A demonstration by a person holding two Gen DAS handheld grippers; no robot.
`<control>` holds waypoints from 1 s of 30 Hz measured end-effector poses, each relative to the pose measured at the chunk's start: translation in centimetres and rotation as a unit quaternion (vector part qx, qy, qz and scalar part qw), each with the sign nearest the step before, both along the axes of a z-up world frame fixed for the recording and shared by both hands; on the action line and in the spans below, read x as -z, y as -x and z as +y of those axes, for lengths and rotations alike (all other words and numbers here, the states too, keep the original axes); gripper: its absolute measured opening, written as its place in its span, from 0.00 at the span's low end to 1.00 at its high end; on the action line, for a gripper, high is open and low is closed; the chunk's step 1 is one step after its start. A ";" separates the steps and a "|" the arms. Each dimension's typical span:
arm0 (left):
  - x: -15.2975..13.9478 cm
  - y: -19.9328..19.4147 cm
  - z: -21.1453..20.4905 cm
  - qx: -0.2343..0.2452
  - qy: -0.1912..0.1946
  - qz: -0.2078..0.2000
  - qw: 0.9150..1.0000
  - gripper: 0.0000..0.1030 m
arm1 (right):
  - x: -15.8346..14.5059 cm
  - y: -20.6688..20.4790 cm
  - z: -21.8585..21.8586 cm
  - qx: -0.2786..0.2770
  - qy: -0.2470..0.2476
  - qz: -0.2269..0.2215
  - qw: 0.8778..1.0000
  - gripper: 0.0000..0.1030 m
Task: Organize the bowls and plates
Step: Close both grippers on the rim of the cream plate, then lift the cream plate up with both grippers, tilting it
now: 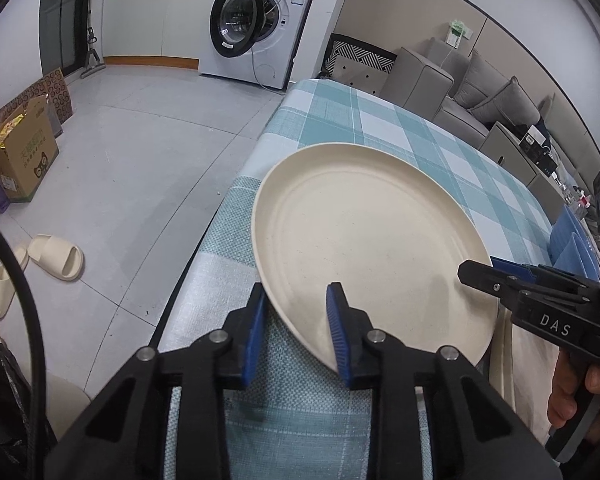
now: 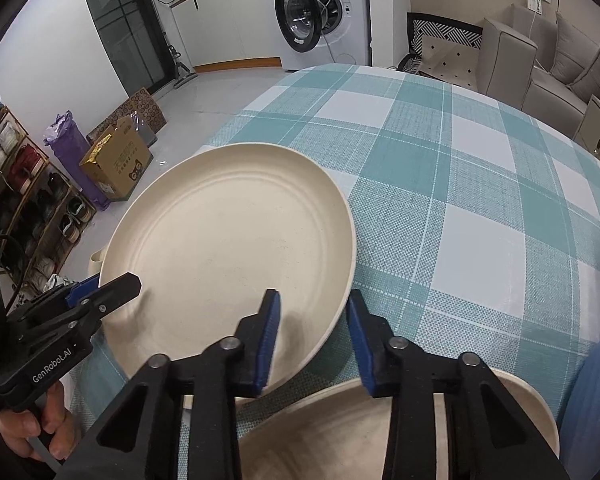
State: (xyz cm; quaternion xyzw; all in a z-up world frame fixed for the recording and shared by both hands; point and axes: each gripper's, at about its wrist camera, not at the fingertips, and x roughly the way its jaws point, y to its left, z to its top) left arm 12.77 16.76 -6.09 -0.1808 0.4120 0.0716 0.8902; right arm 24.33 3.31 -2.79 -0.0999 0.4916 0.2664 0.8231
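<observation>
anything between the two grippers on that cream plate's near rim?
Only bare plate. In the right wrist view, left gripper and right gripper each straddle the cream plate rim, with empty plate surface between them.

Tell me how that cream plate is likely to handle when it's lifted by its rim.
The cream plate looks rigid, so it should lift as one piece without flexing. It is wide and shallow and the left gripper and right gripper straddle opposite edges, so it probably stays level. Its smooth rim may slip between the pads.

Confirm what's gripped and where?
The round cream plate, by its near rim: left gripper and right gripper each straddle the edge on opposite sides.
</observation>
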 end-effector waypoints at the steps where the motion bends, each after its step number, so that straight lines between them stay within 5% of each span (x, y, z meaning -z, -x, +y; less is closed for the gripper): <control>1: 0.0 0.0 0.0 -0.001 0.000 0.000 1.000 0.27 | 0.0 0.0 0.0 0.001 0.003 -0.005 1.000 0.30; 7: 0.0 0.0 0.0 0.001 -0.006 0.001 1.000 0.27 | 0.0 0.1 0.0 0.002 0.013 -0.015 1.000 0.23; 30: -0.7 0.4 -0.3 -0.006 -0.028 -0.005 1.000 0.27 | -0.8 1.8 0.5 -0.015 0.031 -0.057 0.998 0.23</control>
